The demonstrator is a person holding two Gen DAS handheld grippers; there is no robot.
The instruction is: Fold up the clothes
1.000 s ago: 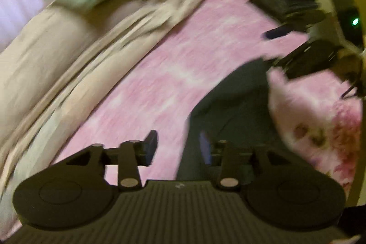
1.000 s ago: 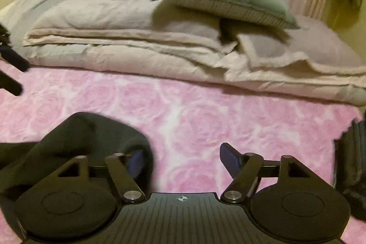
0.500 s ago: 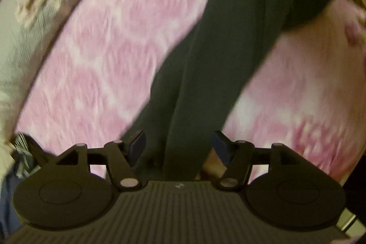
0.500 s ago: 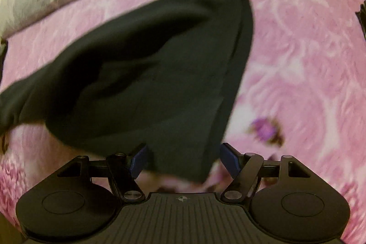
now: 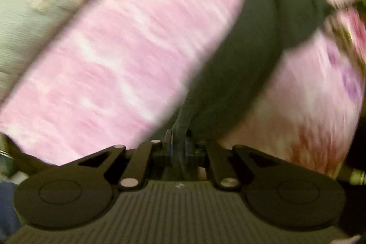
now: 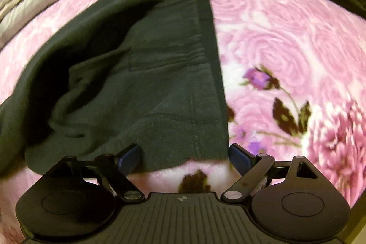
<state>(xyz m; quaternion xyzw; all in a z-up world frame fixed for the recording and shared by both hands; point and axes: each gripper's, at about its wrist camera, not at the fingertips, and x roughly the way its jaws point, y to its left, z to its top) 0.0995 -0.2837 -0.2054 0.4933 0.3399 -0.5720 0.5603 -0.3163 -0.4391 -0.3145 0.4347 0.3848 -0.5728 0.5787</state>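
Left tool (image 5: 179,148) tight on dark garment (image 6: 146,74); right tool (image 6: 184,156) wide, astride its six o'clock hem, on pink blanket (image 6: 286,33).

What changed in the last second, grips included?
The left gripper swung down from an open hover and shut on the dark garment. The right gripper dropped to the garment's near edge, jaws still open. The garment remains on the pink blanket.

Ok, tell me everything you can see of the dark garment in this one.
The dark garment is blackish-green, fleece-like, with stitched seams and a straight hemmed edge. It lies rumpled on the pink floral blanket, folds bunched at its left. The left gripper is shut on a gathered edge of it. The right gripper is open, its fingers either side of the near hem, not gripping it.
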